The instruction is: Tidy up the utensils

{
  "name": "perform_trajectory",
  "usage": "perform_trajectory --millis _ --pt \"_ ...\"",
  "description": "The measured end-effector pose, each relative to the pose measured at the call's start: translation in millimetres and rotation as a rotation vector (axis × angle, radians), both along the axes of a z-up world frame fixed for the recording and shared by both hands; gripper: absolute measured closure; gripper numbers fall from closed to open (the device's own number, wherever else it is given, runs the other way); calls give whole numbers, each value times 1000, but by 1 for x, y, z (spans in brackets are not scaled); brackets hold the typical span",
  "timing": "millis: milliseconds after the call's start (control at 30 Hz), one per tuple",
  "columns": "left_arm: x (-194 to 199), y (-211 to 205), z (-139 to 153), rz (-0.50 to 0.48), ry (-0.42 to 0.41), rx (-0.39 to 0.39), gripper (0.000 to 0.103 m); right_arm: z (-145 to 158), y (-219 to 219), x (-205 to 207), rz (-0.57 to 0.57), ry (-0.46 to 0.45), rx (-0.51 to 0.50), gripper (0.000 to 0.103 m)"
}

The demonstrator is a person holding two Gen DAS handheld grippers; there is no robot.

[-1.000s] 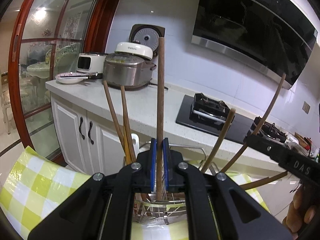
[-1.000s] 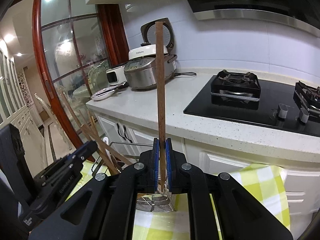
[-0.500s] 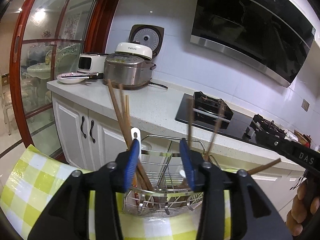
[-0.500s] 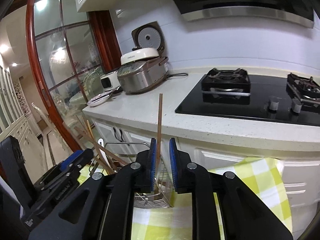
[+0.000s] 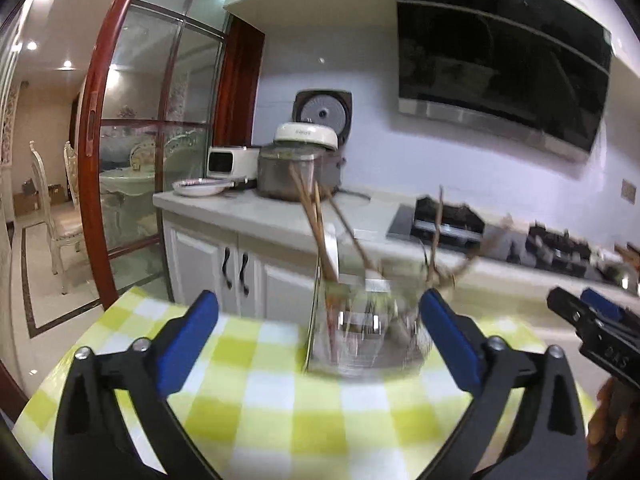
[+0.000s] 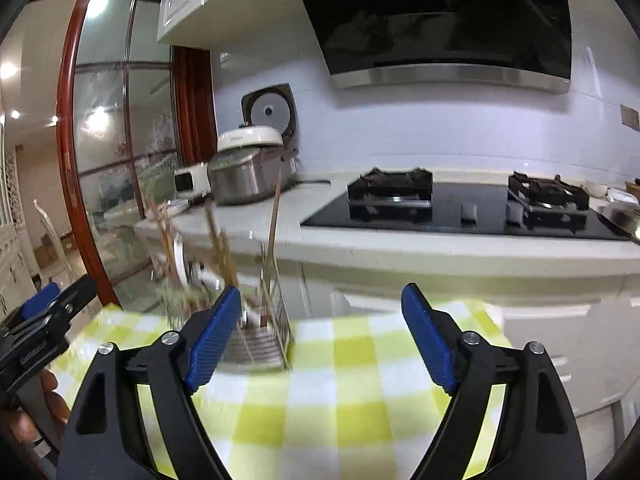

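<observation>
A metal wire utensil holder [image 5: 360, 336] stands on the yellow-green checked tablecloth [image 5: 280, 420], with several brown chopsticks [image 5: 312, 224] and a white utensil standing in it; it is blurred. My left gripper [image 5: 318, 308] is open and empty, just in front of the holder. In the right wrist view the holder [image 6: 260, 336] sits left of centre behind the left finger. My right gripper [image 6: 322, 304] is open and empty, to the right of the holder. Each gripper shows at the edge of the other's view: the right one [image 5: 592, 320], the left one [image 6: 44, 312].
Behind the table runs a white counter [image 6: 440, 248] with a rice cooker [image 5: 296, 168], a small white appliance [image 5: 228, 162], a plate [image 5: 198, 188] and a black gas hob [image 6: 468, 208]. White cabinets [image 5: 236, 268] are below. A red-framed glass door [image 5: 100, 160] is at left.
Both grippers let go of their chopsticks, which dropped into the holder. Both jaws opened wide and both grippers drew back from the holder.
</observation>
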State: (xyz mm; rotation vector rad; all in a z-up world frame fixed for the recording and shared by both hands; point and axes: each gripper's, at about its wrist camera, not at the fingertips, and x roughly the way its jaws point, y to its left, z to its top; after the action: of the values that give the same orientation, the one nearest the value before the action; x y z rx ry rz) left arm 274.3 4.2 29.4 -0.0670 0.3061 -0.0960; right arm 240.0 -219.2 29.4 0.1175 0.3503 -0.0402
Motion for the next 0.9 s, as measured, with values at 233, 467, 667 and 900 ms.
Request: perform_trajectory --millis 233,467,667,900 --pt "-46 -7 -21 -72 44 79 5 -21 17 -37 -9 6 -85 19" --pt "-62 -12 -24 -89 39 61 5 -24 29 -56 -6 -7 -127 19" --pt "-61 -9 -18 -72 34 39 5 -22 25 -59 -6 -4 -125 19" --pt "-58 -10 -15 -55 29 53 5 -21 23 -57 -11 2 -129 19"
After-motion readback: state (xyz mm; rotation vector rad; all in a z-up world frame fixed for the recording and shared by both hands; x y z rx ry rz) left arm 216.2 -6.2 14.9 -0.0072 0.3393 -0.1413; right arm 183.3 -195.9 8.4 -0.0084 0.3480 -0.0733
